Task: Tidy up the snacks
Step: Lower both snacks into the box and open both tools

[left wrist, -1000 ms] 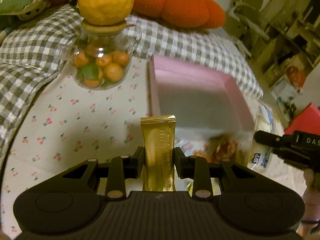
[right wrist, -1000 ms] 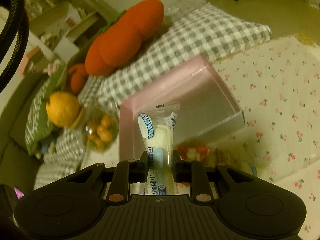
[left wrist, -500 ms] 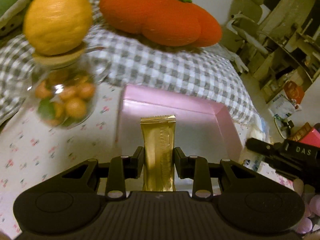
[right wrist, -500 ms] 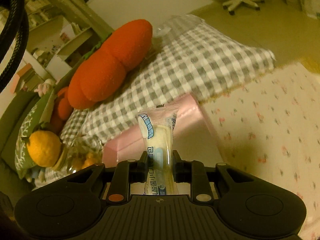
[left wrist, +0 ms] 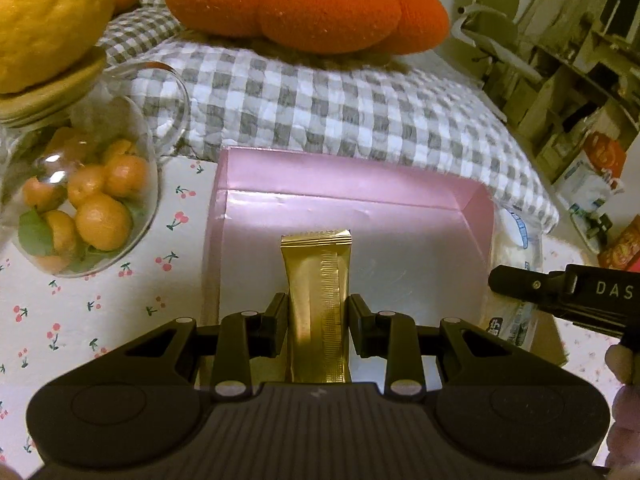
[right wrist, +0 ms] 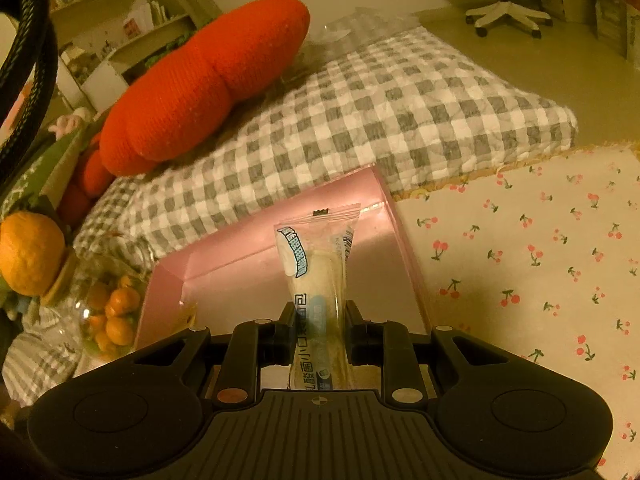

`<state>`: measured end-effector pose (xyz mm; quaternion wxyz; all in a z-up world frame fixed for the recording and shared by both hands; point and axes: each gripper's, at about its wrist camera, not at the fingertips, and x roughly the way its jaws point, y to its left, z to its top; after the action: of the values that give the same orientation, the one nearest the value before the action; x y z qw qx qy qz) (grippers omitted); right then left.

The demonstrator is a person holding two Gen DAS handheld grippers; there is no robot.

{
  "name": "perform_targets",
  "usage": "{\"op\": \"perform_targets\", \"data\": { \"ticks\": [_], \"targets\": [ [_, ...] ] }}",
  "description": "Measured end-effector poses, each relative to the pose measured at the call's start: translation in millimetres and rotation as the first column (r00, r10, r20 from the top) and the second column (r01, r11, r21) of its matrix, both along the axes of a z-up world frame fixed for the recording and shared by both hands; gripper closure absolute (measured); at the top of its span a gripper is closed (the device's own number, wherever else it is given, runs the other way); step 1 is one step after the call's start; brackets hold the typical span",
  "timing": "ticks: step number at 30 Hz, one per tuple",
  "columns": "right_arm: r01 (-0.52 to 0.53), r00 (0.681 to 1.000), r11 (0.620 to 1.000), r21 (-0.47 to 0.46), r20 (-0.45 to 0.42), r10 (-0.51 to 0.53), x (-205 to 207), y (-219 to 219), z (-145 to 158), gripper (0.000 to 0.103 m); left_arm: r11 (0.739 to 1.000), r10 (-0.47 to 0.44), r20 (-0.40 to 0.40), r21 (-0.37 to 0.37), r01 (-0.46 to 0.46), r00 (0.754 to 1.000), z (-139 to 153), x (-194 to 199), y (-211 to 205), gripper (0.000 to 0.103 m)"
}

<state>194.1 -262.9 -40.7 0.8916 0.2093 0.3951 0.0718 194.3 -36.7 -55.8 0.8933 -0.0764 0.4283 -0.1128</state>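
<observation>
Both jaws clamped: left gripper (left wrist: 318,322) gold sachet (left wrist: 317,304), right gripper (right wrist: 318,330) clear-wrapped snack (right wrist: 316,280) (Chinese print).

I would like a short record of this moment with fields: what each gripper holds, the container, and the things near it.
left gripper: shut on gold snack packet, packet upright, above the box
right gripper: shut on clear bread packet with blue print
container: pink box, open, inside looks bare where visible
left of box: glass jar of small oranges, cork lid, lemon-shaped top
behind box: grey checked cushion, orange knitted pillow
surface: cherry-print cloth
</observation>
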Motion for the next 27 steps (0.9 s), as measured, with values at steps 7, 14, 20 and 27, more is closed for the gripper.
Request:
{"op": "perform_targets", "data": {
  "ticks": [7,14,20,27],
  "targets": [
    [0.006,1.000,1.000,0.021,-0.009,-0.006,1.9,-4.5,-0.6,0.076,0.999,-0.024,0.000,0.028,0.024,1.000,0.0,-2.8,-3.9,0.062],
    [0.002,1.000,1.000,0.024,-0.011,-0.001,-4.1,-4.8,11.1,0.047,0.999,-0.028,-0.018,0.042,0.028,0.999,0.7,-2.1,-7.3,0.043],
    [0.004,1.000,1.000,-0.002,0.005,-0.004,-19.2,-2.6,28.7,0.033,0.998,-0.037,-0.011,0.042,0.037,0.999,13.9,-13.6,-7.8,0.036],
    [0.006,1.000,1.000,-0.023,0.010,-0.006,-41.6,-0.9,48.4,0.028,0.997,-0.039,-0.015,0.061,0.040,0.999,28.8,-32.9,-5.6,0.025]
  ]
}}
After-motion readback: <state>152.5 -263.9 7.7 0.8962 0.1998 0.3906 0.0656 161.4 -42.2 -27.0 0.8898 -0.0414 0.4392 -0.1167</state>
